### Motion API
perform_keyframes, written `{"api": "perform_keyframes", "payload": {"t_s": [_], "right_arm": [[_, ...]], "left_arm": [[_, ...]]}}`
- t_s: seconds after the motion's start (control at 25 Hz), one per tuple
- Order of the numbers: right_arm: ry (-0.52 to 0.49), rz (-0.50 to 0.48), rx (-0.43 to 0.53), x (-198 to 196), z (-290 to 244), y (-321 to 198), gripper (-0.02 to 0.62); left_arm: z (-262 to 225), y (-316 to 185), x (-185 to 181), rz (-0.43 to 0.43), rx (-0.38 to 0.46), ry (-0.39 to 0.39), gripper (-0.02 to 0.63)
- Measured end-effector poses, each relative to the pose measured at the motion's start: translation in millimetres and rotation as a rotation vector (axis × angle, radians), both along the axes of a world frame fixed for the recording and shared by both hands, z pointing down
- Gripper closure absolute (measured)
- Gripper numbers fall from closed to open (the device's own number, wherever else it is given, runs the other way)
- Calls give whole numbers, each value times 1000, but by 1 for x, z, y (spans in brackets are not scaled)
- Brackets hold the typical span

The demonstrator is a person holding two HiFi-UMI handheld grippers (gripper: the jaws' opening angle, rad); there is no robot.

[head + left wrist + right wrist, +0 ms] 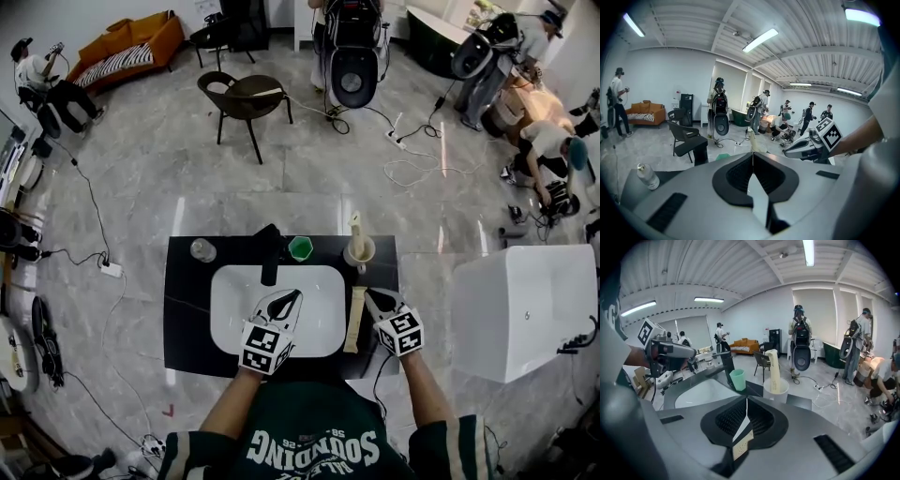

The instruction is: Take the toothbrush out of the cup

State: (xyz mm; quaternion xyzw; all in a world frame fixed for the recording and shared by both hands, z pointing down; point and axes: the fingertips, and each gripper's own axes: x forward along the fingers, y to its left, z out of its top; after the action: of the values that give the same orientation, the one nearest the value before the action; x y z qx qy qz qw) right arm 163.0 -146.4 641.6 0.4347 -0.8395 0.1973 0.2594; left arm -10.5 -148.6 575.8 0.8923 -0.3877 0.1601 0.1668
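A black table [187, 323] is set on a grey marble-look floor [169, 187], with a white sink [230, 300] sunk into the middle of it. Along the back edge, a small clear bottle [202, 250] is parked at the left. A black faucet [270, 255] is mounted right behind the sink, a green cup [300, 248] is stood just beside it, and a white cup [359, 252] further right. A long cream-coloured piece [354, 319] is laid flat just beside the sink's right edge.
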Motion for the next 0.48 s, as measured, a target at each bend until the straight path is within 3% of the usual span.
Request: {"api": "perform_keyframes", "payload": {"t_s": [0.36,0.48], "right_arm": [[-48,62,82,4,-20,-16,547],[-64,78,95,4,-24,-22,461]], "left_arm": [[0,3,6,15,-2,0,589],[1,5,6,13,-6,-1,590]]}}
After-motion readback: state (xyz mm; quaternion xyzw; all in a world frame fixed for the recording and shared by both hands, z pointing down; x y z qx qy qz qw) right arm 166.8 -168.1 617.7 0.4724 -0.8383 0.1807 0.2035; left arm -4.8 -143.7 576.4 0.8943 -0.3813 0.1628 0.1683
